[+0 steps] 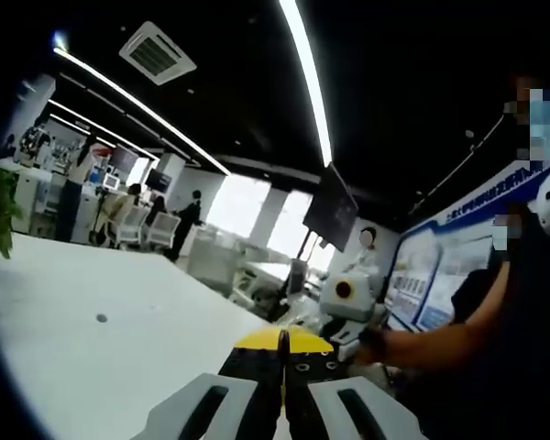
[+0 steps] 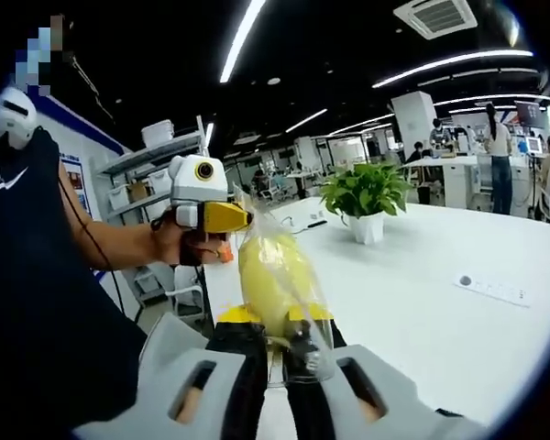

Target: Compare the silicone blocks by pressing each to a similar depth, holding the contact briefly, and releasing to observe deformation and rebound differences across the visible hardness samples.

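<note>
Office space stretched behind both tools: a dark ceiling with strip lights [image 1: 304, 73] and a cassette air vent [image 1: 157, 52], desks with people further off. In the left gripper view, the left gripper [image 1: 282, 353] had its jaws pressed together with nothing between them, above a white table [image 1: 101, 357]; ahead and to its right, a hand held the right gripper [image 1: 348, 307]. In the right gripper view, the right gripper [image 2: 277, 344] pinched a clear plastic bag [image 2: 302, 312] holding a yellow silicone block [image 2: 270, 275], raised just ahead of its jaws. Beyond it stood a potted plant [image 2: 365, 197] on the table, and to the right a flat white power strip [image 2: 495, 289].
</note>
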`<state>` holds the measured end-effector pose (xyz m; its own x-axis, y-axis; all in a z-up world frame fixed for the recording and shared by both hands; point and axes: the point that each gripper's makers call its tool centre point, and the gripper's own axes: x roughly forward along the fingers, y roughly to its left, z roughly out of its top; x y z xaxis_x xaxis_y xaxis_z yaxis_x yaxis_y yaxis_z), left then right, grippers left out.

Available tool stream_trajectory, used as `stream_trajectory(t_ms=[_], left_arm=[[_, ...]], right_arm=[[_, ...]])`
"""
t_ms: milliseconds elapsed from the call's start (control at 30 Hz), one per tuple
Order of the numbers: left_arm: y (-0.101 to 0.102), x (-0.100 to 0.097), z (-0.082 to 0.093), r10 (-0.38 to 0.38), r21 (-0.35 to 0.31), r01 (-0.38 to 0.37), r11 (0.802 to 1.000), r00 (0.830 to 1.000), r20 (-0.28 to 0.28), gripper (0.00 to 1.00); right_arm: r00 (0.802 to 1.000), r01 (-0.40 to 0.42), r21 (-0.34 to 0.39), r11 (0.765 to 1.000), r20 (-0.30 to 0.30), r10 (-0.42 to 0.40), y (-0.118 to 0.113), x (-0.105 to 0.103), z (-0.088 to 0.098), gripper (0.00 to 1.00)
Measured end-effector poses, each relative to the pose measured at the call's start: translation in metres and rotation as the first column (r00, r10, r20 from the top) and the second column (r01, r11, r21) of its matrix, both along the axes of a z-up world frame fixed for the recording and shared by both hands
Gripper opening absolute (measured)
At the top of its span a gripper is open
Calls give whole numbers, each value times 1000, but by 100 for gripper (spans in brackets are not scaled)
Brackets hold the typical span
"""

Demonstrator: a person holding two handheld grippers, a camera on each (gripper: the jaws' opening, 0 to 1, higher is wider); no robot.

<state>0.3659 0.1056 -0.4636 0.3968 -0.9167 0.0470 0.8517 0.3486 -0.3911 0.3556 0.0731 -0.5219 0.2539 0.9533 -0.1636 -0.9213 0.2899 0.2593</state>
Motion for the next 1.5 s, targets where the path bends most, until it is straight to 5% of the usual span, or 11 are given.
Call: stream_trajectory(t_ms=[200, 533, 833, 1067, 1200, 1500], left_arm=[[2, 1, 6, 10, -25, -10, 1000, 1000, -7, 0], [-4, 2, 21, 9, -14, -8, 1000, 998, 66, 0], [-12, 7, 13, -3, -12, 3, 1000, 999, 50, 0], [-16, 14, 1, -3, -23, 3, 1000, 1000, 6, 0], [-18, 19, -5, 1, -24, -1, 1000, 1000, -17, 0], [-27, 27, -26, 9, -29, -11, 1000, 997, -78, 0]], right_arm=[[1000, 8, 61, 998, -29, -6, 6, 0, 4, 8], [999, 44, 125, 991, -7, -43, 5, 4, 12, 15], [994, 105, 111, 988, -7, -105, -1, 13, 1, 39], [979, 204, 108, 973, 6, -205, -18, 24, -7, 77], [952, 304, 106, 947, 2, -306, -38, 37, -13, 96], [921, 388, 46, 920, -2, -389, -74, 36, -40, 96]])
